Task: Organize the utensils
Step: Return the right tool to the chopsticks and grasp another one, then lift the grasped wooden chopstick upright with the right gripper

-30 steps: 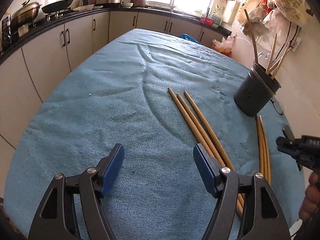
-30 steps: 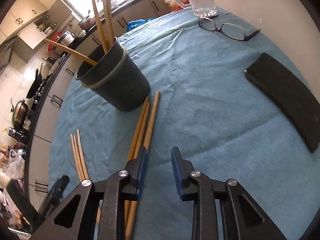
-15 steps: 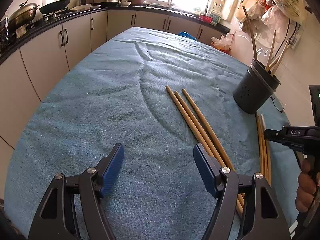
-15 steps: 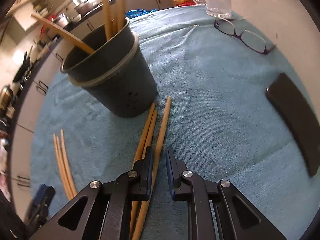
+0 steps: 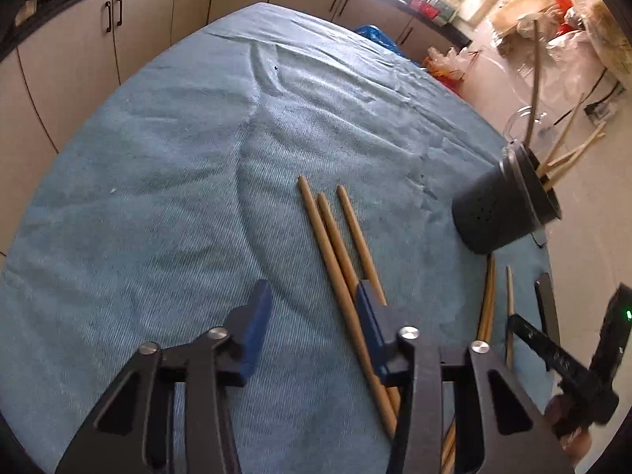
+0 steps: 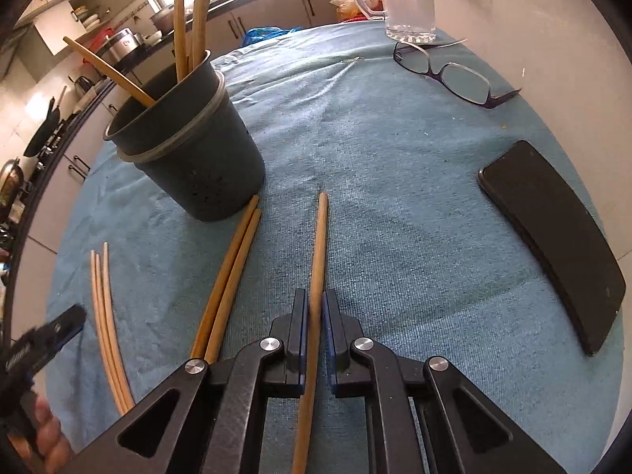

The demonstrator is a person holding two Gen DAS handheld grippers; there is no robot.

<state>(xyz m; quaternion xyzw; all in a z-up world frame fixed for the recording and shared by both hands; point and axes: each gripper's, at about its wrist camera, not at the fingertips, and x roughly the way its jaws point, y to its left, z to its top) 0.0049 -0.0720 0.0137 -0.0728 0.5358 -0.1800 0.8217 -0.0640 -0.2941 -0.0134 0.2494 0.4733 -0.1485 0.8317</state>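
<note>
Three long wooden chopsticks (image 5: 335,237) lie on the blue cloth (image 5: 158,158). My left gripper (image 5: 312,310) hangs low over their near part, jaws closing. The leftmost stick runs between the pads, close to the right finger (image 5: 369,316), and nothing is pinched. In the right wrist view my right gripper (image 6: 314,310) is shut on one chopstick (image 6: 320,245), which points ahead over the cloth. Two more chopsticks (image 6: 233,268) lie left of it, tips against the dark holder (image 6: 189,150), which has several sticks standing in it. The holder (image 5: 501,213) also shows at the left wrist view's right.
A black phone (image 6: 553,237) lies to the right, purple glasses (image 6: 450,75) and a glass mug (image 6: 407,4) further back. Kitchen cabinets (image 5: 98,31) run beyond the table's left edge. The left gripper's tip (image 6: 59,328) and a hand show at the left.
My right gripper has shut on one chopstick and drawn it away from the other two. My left gripper has moved over the three chopsticks and its jaws have narrowed.
</note>
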